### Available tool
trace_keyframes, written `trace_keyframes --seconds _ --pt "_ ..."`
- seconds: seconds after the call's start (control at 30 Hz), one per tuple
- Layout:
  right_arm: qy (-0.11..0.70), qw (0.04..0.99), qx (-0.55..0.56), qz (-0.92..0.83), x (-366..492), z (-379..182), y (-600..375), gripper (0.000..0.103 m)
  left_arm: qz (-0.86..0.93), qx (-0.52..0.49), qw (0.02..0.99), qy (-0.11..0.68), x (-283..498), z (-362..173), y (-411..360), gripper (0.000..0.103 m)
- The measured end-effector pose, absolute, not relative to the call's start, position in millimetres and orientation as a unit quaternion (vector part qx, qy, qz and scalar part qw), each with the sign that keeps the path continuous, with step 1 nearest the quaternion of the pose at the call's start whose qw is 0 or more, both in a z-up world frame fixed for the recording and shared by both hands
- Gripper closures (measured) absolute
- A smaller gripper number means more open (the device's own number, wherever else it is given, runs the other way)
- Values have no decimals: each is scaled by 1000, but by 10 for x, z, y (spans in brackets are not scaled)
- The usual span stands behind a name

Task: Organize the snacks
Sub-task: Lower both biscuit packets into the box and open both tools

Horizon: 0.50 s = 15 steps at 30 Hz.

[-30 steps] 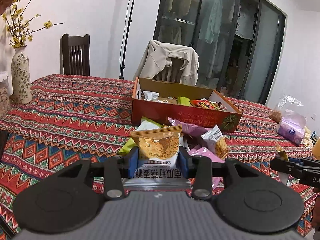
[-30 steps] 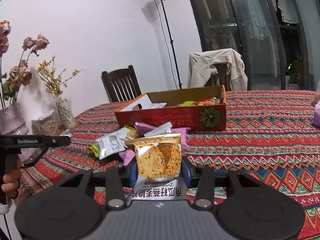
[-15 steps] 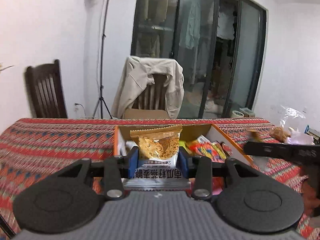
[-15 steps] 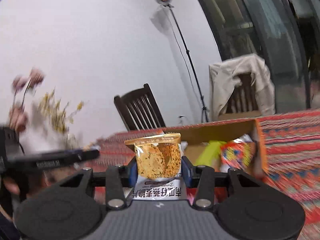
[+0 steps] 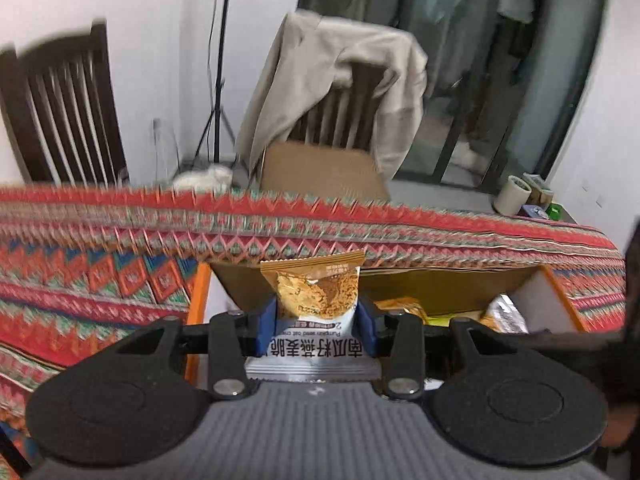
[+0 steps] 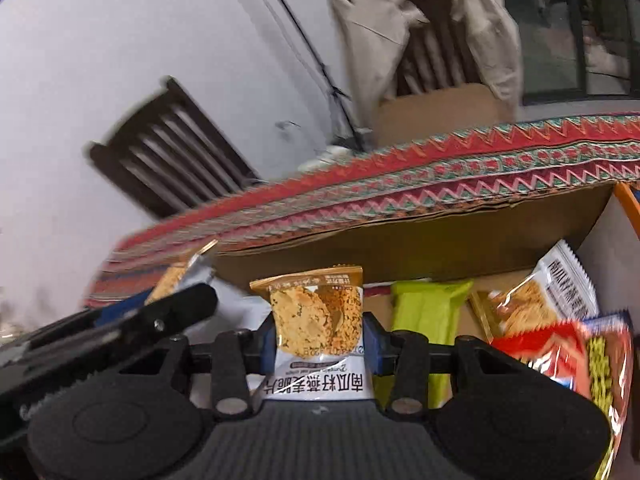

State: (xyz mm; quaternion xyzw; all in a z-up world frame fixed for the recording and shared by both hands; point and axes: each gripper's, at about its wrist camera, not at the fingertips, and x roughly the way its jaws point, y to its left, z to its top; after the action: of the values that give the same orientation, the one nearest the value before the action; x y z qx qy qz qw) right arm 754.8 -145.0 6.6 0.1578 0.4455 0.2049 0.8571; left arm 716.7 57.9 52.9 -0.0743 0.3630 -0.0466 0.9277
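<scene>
oat crisp packet [image 5: 316, 304] printed "pumpkin seed oat", second packet [image 6: 318, 320] alike

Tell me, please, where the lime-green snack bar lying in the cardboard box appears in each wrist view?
Left wrist view: not clearly visible.
Right wrist view: lower centre-right, the lime-green snack bar lies on the box floor, right of the held packet.
Shared landmark: the beige jacket draped on the chair.

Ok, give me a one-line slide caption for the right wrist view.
Right gripper holds an oat crisp packet over the open snack box.
</scene>
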Motion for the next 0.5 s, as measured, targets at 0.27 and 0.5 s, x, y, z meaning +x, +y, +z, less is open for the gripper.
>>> trace_keyframes --seconds 0.27,0.5 --pt "470 859 100 176 7634 -49 -1380 54 -69 -122 912 384 7346 331 597 41" --pt "421 885 77 182 7355 394 -1578 37 -68 -103 927 354 7030 749 688 31"
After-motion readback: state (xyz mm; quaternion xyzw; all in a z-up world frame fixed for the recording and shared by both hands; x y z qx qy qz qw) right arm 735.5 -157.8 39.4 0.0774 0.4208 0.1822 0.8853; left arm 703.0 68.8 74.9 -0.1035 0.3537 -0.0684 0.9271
